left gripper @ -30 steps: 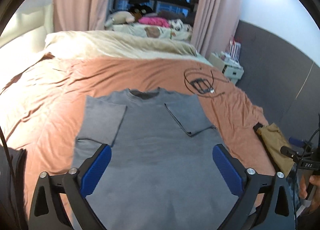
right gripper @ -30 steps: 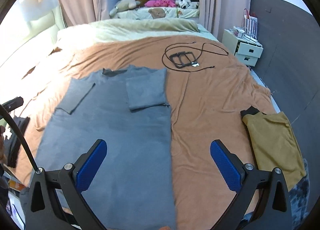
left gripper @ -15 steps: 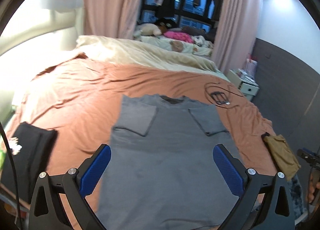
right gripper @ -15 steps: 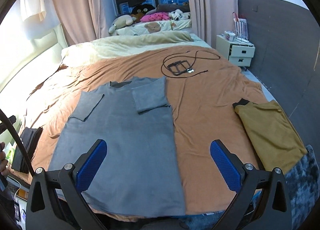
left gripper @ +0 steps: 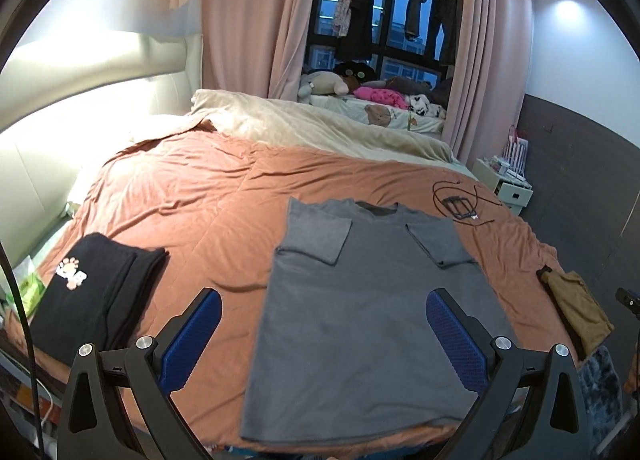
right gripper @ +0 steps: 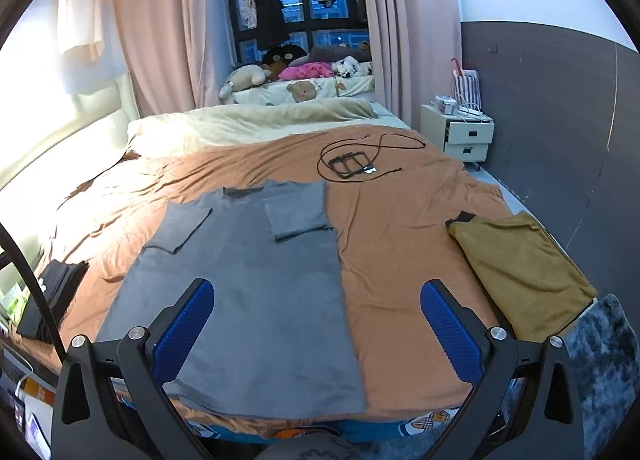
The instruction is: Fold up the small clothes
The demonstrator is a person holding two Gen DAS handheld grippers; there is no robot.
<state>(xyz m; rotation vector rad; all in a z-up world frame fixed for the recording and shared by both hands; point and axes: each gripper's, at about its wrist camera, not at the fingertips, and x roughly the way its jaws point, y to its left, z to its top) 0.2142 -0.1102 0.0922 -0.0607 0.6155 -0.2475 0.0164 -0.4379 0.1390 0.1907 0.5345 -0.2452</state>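
our left gripper (left gripper: 322, 330) up off the bed, jaws wide, holding nothing | right gripper (right gripper: 316, 320) same, spread and level | grey tee (left gripper: 368, 296) flat at 12, sleeves tucked in | mustard shirt (right gripper: 520, 264) at 2 | black folded top (left gripper: 92, 292) at 10

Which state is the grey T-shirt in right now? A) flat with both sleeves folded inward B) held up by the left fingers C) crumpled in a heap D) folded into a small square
A: the grey T-shirt lies flat on the orange bedspread with both sleeves turned in over the body, and neither gripper touches it.
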